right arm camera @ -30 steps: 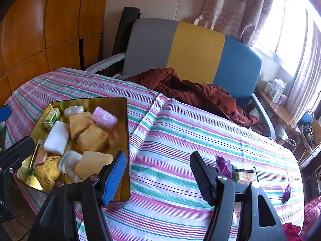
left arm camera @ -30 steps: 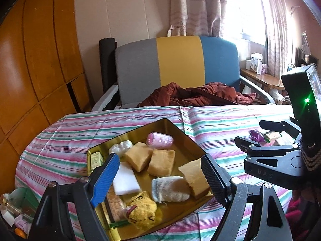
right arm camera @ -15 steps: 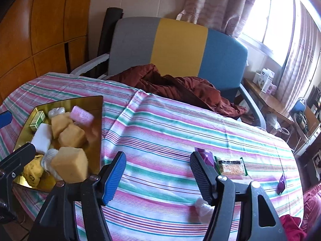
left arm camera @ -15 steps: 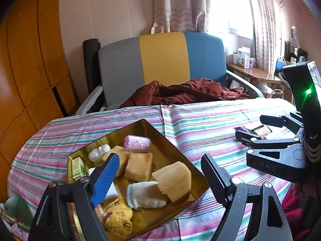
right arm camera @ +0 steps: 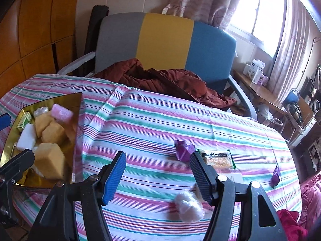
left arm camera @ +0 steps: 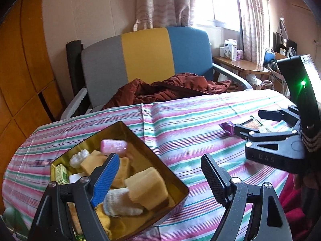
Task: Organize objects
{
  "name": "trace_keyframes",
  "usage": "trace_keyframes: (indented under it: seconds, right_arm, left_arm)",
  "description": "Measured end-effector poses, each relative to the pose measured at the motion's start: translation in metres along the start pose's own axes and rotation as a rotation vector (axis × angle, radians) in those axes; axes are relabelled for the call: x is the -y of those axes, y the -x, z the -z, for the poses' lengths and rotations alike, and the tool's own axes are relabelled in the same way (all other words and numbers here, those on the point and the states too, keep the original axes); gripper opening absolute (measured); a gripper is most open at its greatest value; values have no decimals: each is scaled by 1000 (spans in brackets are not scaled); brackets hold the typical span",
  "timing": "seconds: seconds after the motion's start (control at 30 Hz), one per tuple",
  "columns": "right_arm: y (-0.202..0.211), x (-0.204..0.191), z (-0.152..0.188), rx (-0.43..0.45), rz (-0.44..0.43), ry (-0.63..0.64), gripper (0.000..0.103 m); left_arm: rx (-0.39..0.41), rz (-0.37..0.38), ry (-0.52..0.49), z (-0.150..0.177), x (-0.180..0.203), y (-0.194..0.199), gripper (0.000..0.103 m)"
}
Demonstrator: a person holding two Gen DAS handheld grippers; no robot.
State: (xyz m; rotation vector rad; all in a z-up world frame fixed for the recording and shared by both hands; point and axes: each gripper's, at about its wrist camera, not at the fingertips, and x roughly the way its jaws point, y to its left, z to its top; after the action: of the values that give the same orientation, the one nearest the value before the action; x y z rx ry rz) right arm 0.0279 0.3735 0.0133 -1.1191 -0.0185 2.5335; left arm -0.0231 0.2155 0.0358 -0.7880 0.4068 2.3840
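A gold tin sits on the striped tablecloth, holding tan sponges, a pink roll, a white sock and a small green box. My left gripper hangs open above the tin's near right corner, with nothing between its fingers. My right gripper is open over bare cloth to the right of the tin. Ahead of it lie a purple wrapper, a snack packet and a pale wrapped ball.
A second purple wrapper and a white card lie further right. A grey, yellow and blue chair with a rust-brown garment stands behind the table. A wooden side table is at the far right.
Both grippers have moved to the right across the table. The tin has slid leftward in both views, and the loose wrappers and wrapped ball have come nearer the right gripper. Both jaws kept their width.
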Motion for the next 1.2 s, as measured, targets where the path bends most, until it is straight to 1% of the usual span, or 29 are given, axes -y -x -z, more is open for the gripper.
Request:
trace_keyframes:
  seconds: [0.17, 0.27, 0.4, 0.47, 0.57, 0.63, 0.67, 0.73, 0.77, 0.87, 0.9, 0.93, 1.0, 1.1, 1.13, 1.17, 1.2]
  right_arm:
    - [-11, 35, 3, -37, 10, -46, 67]
    - [-20, 67, 4, -57, 45, -89, 67]
    - [-34, 122, 8, -83, 100, -203, 67]
    - [-43, 148, 13, -94, 120, -266, 68]
    - [-56, 178, 28, -114, 116, -372, 68]
    - [-62, 193, 40, -122, 93, -446, 68]
    - [-67, 200, 47, -135, 76, -482, 68]
    - [-75, 212, 54, -165, 45, -541, 68]
    - [-75, 217, 56, -162, 23, -571, 68]
    - [-76, 223, 61, -164, -38, -637, 76]
    - [-77, 222, 60, -166, -59, -645, 77]
    - [-78, 221, 60, -165, -87, -645, 77]
    - [-79, 214, 56, -166, -118, -616, 83]
    - [-84, 198, 52, -195, -130, -542, 84]
    - [-85, 194, 51, -203, -126, -526, 84]
    - [-84, 193, 51, -203, -113, -517, 84]
    - [-84, 195, 52, -201, -105, -518, 84]
  left_arm:
    - [-14, 63, -19, -6, 19, -15, 84]
    - [-38, 120, -20, -8, 32, -27, 84]
    - [-78, 193, -24, -9, 53, -43, 84]
    - [-104, 248, -32, -9, 67, -50, 84]
    - [-136, 308, -57, -9, 92, -62, 84]
    - [-157, 344, -77, -8, 109, -70, 85]
    - [-167, 359, -84, -7, 117, -74, 87]
    - [-190, 389, -99, -5, 133, -83, 88]
    - [-198, 404, -104, -4, 139, -86, 89]
    - [-220, 431, -117, -2, 159, -98, 93]
    - [-231, 438, -121, -1, 165, -102, 94]
    - [-245, 444, -123, 0, 171, -107, 94]
    - [-264, 452, -125, 2, 181, -117, 94]
    - [-282, 447, -141, 3, 194, -131, 93]
    - [-284, 443, -145, 4, 195, -134, 92]
    - [-291, 443, -149, 5, 197, -138, 85]
    - [-304, 465, -151, 7, 198, -141, 78]
